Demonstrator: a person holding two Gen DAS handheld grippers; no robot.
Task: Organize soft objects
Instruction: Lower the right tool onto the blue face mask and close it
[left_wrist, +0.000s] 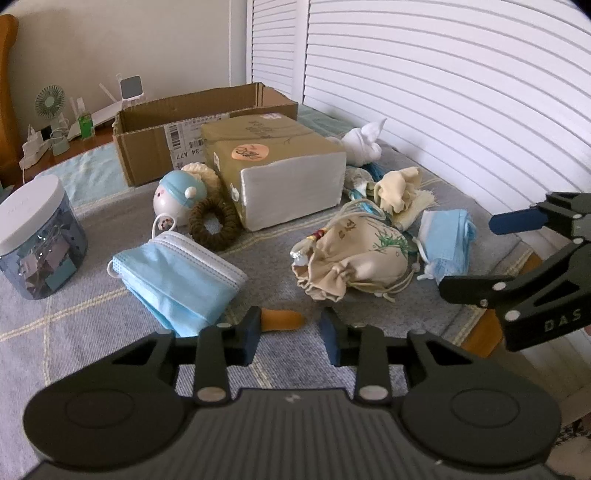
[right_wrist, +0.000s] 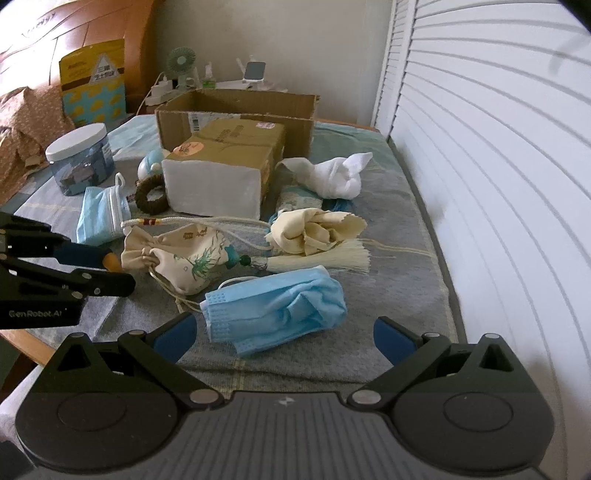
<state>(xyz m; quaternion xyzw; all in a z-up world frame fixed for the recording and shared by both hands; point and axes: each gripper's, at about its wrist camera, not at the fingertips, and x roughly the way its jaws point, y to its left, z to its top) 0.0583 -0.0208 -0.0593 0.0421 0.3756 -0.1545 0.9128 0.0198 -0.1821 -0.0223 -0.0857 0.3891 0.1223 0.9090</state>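
Observation:
My left gripper has its jaws narrowed around a small orange piece. The piece touches the left pad, and a sliver of gap shows at the right pad. A flat blue mask lies just left of it. My right gripper stands open and empty, low over a crumpled blue mask. In the left wrist view the right gripper is beside that same crumpled mask. A cream drawstring pouch lies between the two grippers. An open cardboard box stands at the back.
A wrapped tissue pack sits mid-table, with a brown scrunchie and a small doll beside it. A cream cloth, tassel and white cloth lie to the right. A lidded jar stands left. Louvred doors close the right side.

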